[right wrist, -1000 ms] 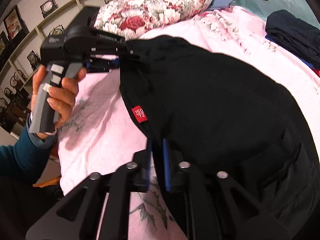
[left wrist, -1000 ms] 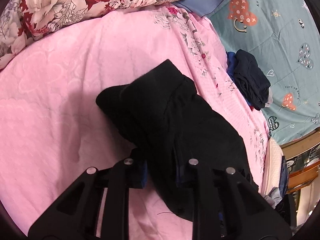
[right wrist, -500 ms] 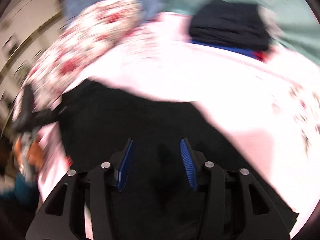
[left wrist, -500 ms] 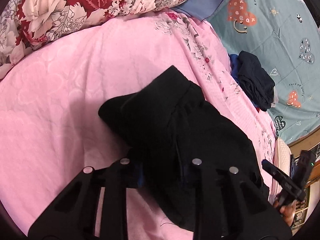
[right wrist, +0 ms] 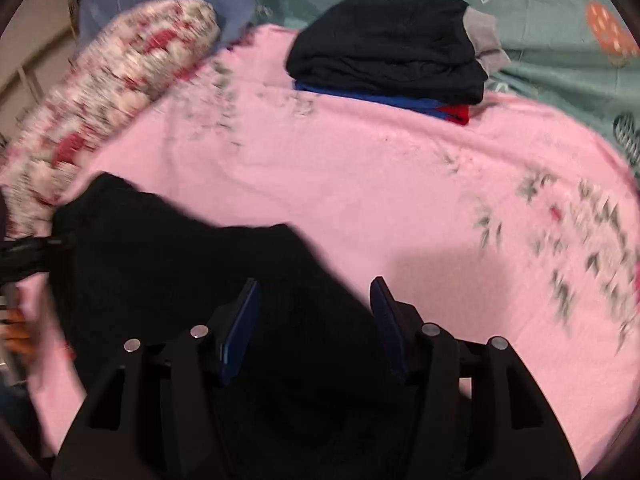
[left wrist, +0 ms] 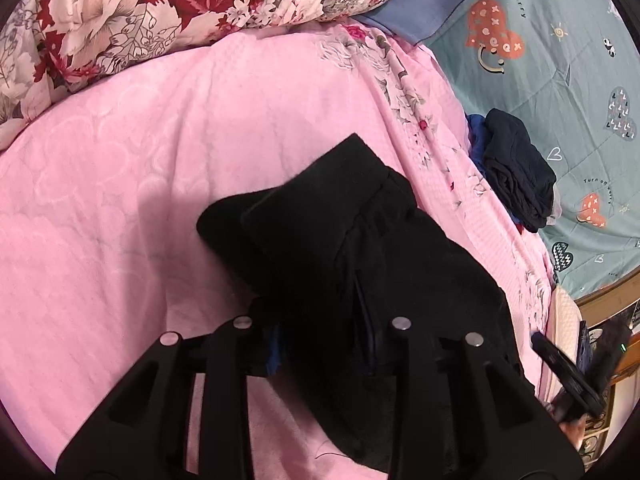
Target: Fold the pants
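Note:
Black pants (left wrist: 360, 264) lie folded in a bundle on the pink blanket (left wrist: 140, 184). They also show in the right wrist view (right wrist: 168, 264). My left gripper (left wrist: 324, 344) has its jaws wide apart with the pants bunched between them; the blue pads are mostly hidden by cloth. My right gripper (right wrist: 314, 320) is open and empty, hovering over the near edge of the pants. The right wrist view is blurred by motion.
A stack of folded dark clothes (right wrist: 392, 48) over blue and red ones sits at the far side; it also shows in the left wrist view (left wrist: 516, 176). A floral pillow (left wrist: 180, 12) lies at the back. A teal patterned sheet (left wrist: 560, 80) lies beyond the blanket.
My right gripper let go of the pants' waist, opened and swung away towards the stack. The pants settled onto the blanket. My left gripper stayed at the bundle.

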### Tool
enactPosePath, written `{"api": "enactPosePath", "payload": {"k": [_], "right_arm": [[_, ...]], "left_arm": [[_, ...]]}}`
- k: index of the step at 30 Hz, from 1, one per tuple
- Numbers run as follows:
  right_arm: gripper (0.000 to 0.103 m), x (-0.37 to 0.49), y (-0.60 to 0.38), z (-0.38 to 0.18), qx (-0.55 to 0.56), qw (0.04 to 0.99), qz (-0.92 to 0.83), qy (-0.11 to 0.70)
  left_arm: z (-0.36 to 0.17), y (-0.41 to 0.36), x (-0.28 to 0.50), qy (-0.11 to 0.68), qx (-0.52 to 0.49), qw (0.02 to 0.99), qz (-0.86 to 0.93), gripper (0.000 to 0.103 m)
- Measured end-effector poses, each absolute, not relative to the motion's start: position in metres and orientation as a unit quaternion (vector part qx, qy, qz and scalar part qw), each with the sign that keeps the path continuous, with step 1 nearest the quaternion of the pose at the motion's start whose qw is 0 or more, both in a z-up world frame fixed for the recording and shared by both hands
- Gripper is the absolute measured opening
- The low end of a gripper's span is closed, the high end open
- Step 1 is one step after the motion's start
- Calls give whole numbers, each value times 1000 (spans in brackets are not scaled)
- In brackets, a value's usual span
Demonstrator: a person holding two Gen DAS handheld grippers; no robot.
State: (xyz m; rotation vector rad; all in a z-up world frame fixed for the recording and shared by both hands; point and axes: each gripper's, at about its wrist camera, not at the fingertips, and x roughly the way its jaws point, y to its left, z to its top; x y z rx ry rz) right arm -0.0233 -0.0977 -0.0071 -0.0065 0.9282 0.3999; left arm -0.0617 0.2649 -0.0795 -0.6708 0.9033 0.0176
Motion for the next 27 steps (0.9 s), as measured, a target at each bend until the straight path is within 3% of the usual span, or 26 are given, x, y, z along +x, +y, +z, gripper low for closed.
{"api": "enactPosePath", "payload": {"k": [6,9,16,19,27], "right_arm": [[64,-84,-109,-15,130,823,324,448],[64,-89,-89,-41,128,798,323,492],[66,-98,-125,-15,155,826,305,449],[78,-108,-175,-3,176,856,252,416],[78,-135,-295,-15,263,875,168,371]], "left_arm": [[-75,255,-60,431,-291,854,29,26],[-75,257,-60,433,-293,852,31,23],[-38,233,-65,402,-228,886,33,18],[-6,204,-68,371,-177,911,21,16],[62,31,-95,299,12,945,-134,15]]}}
